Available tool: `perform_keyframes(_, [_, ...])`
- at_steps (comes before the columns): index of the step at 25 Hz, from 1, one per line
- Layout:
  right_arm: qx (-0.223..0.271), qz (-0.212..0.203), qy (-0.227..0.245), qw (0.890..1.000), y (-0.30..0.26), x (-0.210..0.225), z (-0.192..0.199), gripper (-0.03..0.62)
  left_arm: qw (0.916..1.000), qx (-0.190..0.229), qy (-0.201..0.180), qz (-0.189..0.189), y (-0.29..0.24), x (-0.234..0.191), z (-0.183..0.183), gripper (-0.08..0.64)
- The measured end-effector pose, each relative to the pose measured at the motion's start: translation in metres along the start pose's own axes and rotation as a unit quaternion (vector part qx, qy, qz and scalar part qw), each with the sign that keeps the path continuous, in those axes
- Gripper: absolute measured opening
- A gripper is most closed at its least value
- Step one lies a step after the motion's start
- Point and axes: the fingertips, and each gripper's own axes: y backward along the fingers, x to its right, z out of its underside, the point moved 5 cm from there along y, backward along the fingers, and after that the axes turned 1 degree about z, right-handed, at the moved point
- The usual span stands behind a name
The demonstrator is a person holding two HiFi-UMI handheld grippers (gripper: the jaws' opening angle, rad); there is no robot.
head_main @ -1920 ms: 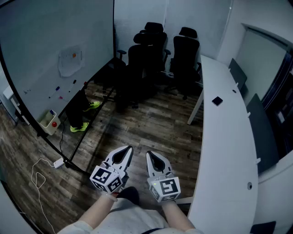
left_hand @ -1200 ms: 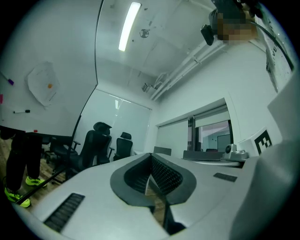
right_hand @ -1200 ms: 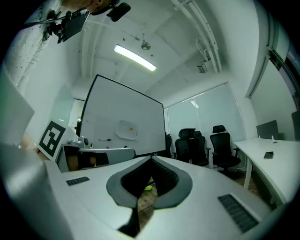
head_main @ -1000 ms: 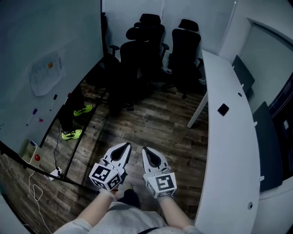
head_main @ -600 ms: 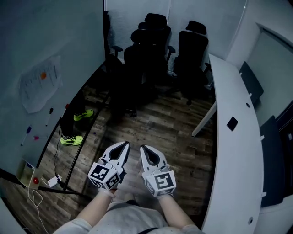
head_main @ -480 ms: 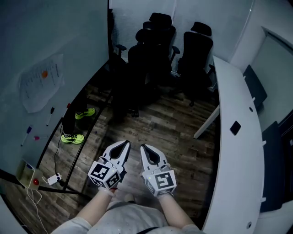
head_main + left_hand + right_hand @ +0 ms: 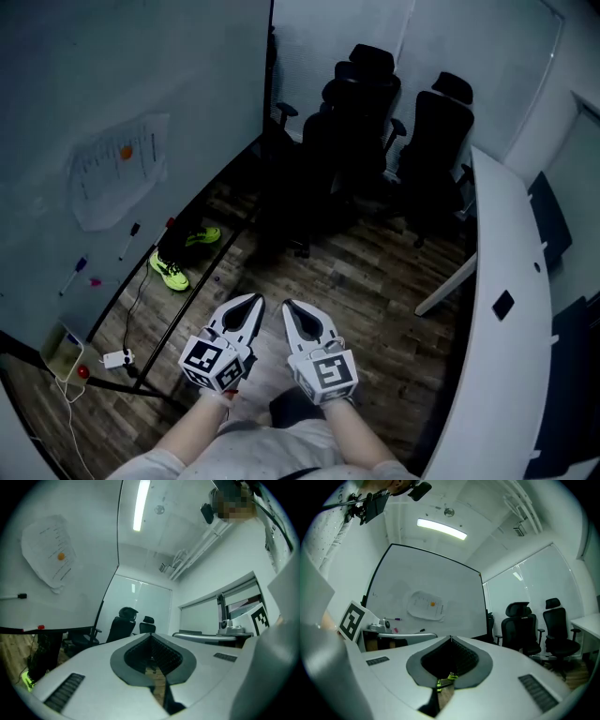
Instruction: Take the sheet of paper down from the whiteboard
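A white sheet of paper [image 7: 120, 169] hangs on the whiteboard [image 7: 56, 112] at the left, pinned by an orange magnet [image 7: 126, 152]. The left gripper view shows the paper [image 7: 47, 550] at upper left; in the right gripper view the paper [image 7: 425, 605] is near the middle of the whiteboard [image 7: 408, 588]. My left gripper [image 7: 255, 302] and right gripper [image 7: 289, 307] are held side by side over the wooden floor, both shut and empty, well away from the sheet.
Markers [image 7: 127, 241] and small magnets stick to the board below the paper. Black office chairs [image 7: 375, 141] cluster at the far end. A long white desk [image 7: 497, 319] runs along the right. A cable and adapter [image 7: 116, 358] lie by the board's stand, near yellow-green shoes [image 7: 171, 272].
The view has swung left and the whiteboard and paper now sit nearer the middle of the left side. Both grippers stay shut, side by side, carried along the floor.
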Motion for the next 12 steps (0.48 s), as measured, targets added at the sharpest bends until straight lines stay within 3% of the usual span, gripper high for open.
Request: perform_keyframes(12, [-0.012,-0.114,-0.003,0.993,-0.115,0.018,0.003,0.020,0.9939,0.019,-0.002,-0.108,-0.030,-0.089,-0.012,0.014])
